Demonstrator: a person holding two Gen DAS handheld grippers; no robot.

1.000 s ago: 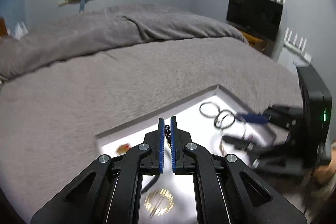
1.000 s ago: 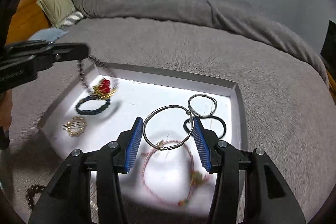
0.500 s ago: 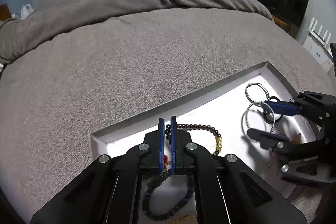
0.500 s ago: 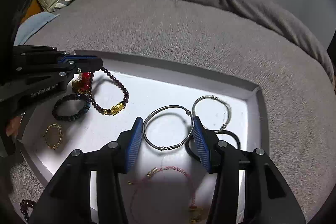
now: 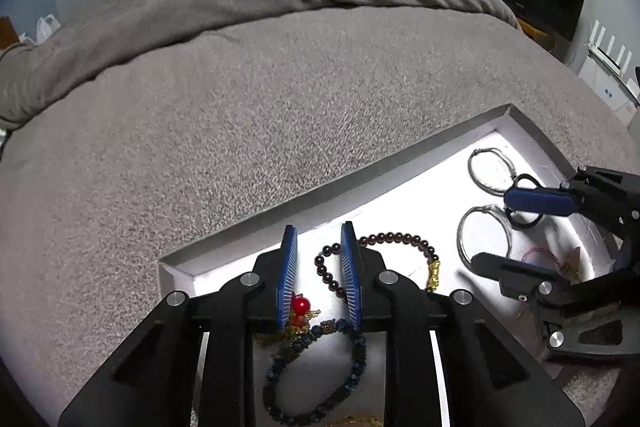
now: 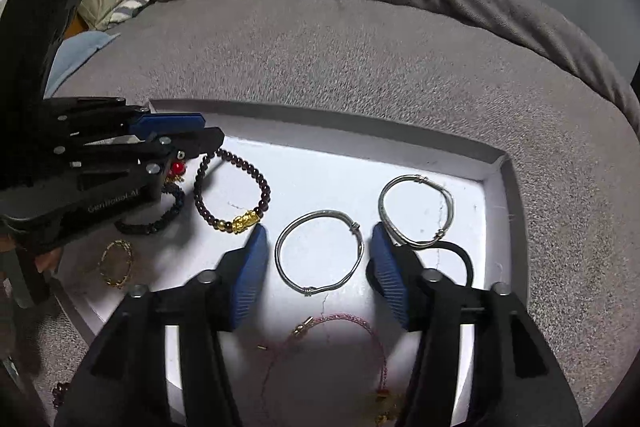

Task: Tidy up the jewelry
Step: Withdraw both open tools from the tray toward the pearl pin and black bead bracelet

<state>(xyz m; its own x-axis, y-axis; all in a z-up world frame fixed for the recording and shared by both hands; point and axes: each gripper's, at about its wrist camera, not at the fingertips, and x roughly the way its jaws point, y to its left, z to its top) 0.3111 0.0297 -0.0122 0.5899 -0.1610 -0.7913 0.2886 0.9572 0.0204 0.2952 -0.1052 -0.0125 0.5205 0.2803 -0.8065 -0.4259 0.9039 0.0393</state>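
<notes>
Right wrist view: right gripper [image 6: 316, 259] is wide apart, its blue pads straddling a silver bangle [image 6: 320, 253] lying flat on the white tray [image 6: 494, 163], roughly mid-tray toward the near edge, neither pad touching it. A second silver bangle [image 6: 416, 213] sits just beside it toward the tray's right wall, overlapping a black hair tie [image 6: 460, 259]. A pink cord bracelet [image 6: 340, 343] lies by the near edge, under the gripper. The left gripper [image 5: 318, 267] has its jaws parted with nothing between the pads; the dark bead bracelet with a gold charm [image 6: 232, 191] lies on the tray floor below and ahead of it, near the far left corner, next to a red-bead piece [image 6: 178, 167], a dark blue bead bracelet [image 5: 316, 375] and a gold ring-shaped piece [image 6: 116, 263]. Step in hand looks like grabbing the middle bangle. To do it well: lower until the pads reach the tray floor, close slowly across the wire so it doesn't skid or pop up, keep the right pad clear of the neighbouring bangle and hair tie, lift straight. Thin round metal will slip easily, so grip squarely.
</notes>
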